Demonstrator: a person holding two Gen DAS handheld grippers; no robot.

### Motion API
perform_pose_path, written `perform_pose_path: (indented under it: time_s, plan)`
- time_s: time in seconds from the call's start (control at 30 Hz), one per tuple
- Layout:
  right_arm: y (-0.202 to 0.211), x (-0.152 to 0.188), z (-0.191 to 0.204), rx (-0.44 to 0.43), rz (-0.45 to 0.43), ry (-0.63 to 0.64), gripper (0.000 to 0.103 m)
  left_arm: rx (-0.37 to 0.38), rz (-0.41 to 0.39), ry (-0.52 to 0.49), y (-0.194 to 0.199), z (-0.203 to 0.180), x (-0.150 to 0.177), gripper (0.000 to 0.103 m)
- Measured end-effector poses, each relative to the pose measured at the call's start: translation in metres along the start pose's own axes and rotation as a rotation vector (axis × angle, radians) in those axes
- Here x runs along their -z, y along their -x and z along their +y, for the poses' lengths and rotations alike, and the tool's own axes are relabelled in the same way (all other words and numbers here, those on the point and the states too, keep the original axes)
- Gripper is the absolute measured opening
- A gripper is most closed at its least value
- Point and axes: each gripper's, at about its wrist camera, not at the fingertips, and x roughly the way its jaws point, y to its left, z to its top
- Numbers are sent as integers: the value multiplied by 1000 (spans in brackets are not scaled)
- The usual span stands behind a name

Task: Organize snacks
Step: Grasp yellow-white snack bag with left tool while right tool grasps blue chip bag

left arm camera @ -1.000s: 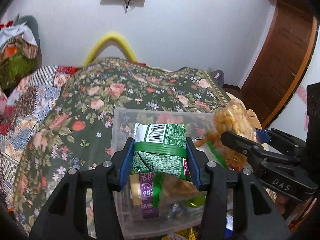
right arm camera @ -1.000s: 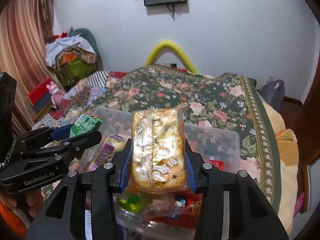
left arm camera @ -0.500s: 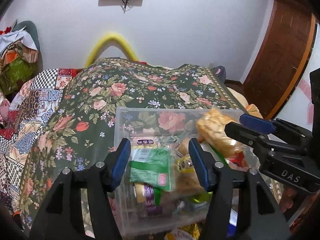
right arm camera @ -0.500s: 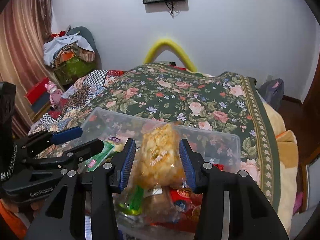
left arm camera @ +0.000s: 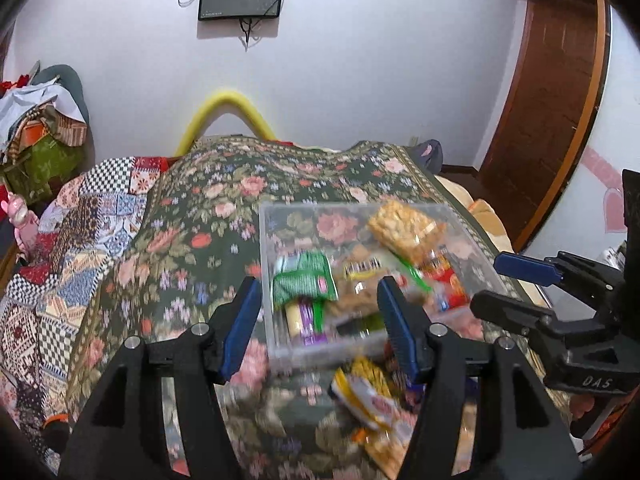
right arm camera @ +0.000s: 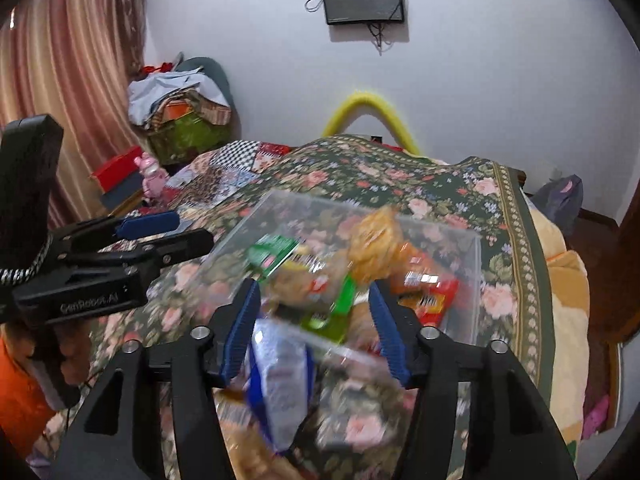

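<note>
A clear plastic bin [left arm camera: 267,264] [right arm camera: 476,280] sits on the floral bedspread and holds several snack packs. A green packet [left arm camera: 304,280] [right arm camera: 272,256] lies at its left and a golden puffed-snack bag [left arm camera: 404,228] [right arm camera: 376,244] at its far right. My left gripper [left arm camera: 320,328] is open and empty, in front of the bin. My right gripper [right arm camera: 314,328] is open and empty too, also in front of the bin; it shows in the left wrist view [left arm camera: 508,284]. A yellow snack bag [left arm camera: 372,404] and a blue-white pack [right arm camera: 280,380] lie loose on the bedspread before the bin.
The floral bedspread [left arm camera: 224,200] covers the bed, with a patchwork quilt [left arm camera: 60,256] on the left. A pile of clothes [right arm camera: 180,104] stands at the back left. A wooden door [left arm camera: 552,112] is at the right.
Both grippers opened and let the green packet and the golden snack bag drop into the bin. Both then pulled back towards me, so the bin looks farther away.
</note>
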Motion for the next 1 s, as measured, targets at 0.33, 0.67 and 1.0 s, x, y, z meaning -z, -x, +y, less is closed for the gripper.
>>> perform_pose_path:
  time_s: [0.33,0.67,1.0]
  plan:
    - [-34,41,9,-35,132,5,58,10,108,-14,-3,-3,56,60]
    - [-64,48,3,-57,189,-35,50,52,162,26,-20,-4,73,60]
    - [-37,56,-5,-35,126,-47,38,45,215,15,-62,-14,83,60]
